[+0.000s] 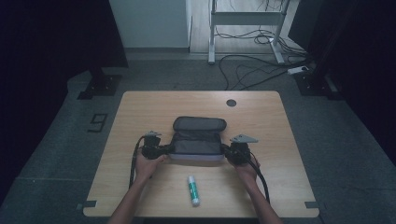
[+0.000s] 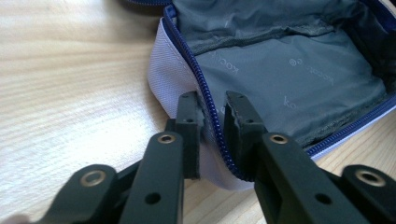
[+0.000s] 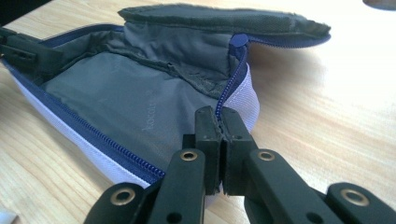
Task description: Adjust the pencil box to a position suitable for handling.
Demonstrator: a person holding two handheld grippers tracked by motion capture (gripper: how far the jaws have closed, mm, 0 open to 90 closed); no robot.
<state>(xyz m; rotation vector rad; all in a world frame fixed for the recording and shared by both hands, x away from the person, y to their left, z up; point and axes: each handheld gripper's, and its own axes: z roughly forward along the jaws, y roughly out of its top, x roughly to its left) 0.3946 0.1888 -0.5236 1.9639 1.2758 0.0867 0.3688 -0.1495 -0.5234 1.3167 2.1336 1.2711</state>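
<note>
Nearest the person, a glue stick [image 1: 193,190] lies at six o'clock. Mid-tabletop [image 1: 140,107], the open pouch [image 1: 197,142] sits between both hands. The right tongs [image 3: 221,122] pinch its zipper rim tight; the left tongs [image 2: 214,105] stand slightly parted astride the rim, barely gripping (best released evenly). Bare wood lies at twelve o'clock, up to a dark round grommet [image 1: 231,102] near the far edge.

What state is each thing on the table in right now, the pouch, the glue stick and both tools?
Pouch: unzipped, lid flap folded back, nothing visible inside.
Glue stick: capped, lying flat, apart from the pouch.
Left tool: slightly open, astride the pouch's zipper edge.
Right tool: shut on the pouch's zipper edge.
</note>
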